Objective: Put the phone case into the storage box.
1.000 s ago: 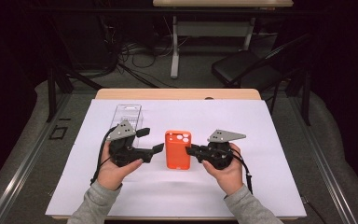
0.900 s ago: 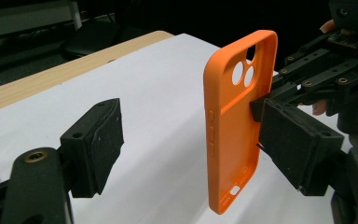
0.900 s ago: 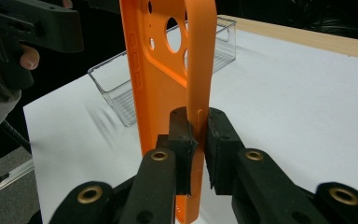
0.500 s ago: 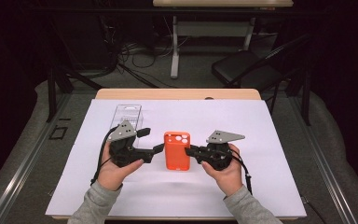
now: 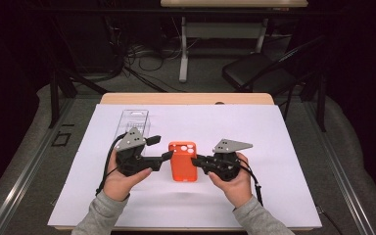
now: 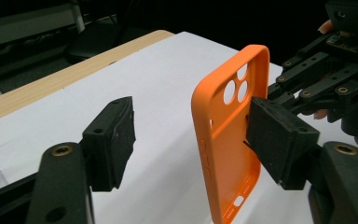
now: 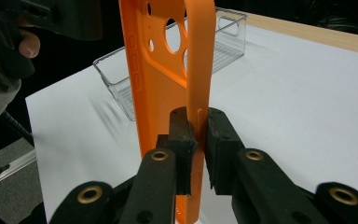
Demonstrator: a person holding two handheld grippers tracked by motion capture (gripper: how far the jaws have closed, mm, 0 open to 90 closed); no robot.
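Orange phone case [image 5: 183, 163] held above white table sheet [image 5: 274, 147] between two grippers, right gripper [image 7: 197, 135] clamped on its side wall, left gripper [image 6: 191, 140] jaws apart, just closing around its other edge, clear tray [image 5: 134, 120] behind.

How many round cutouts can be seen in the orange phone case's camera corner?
3, clustered in the far corner of the orange phone case, seen in the high view; the left gripper view also shows three there, near the case's top edge. The right gripper view shows part of them; smaller holes may be hidden.
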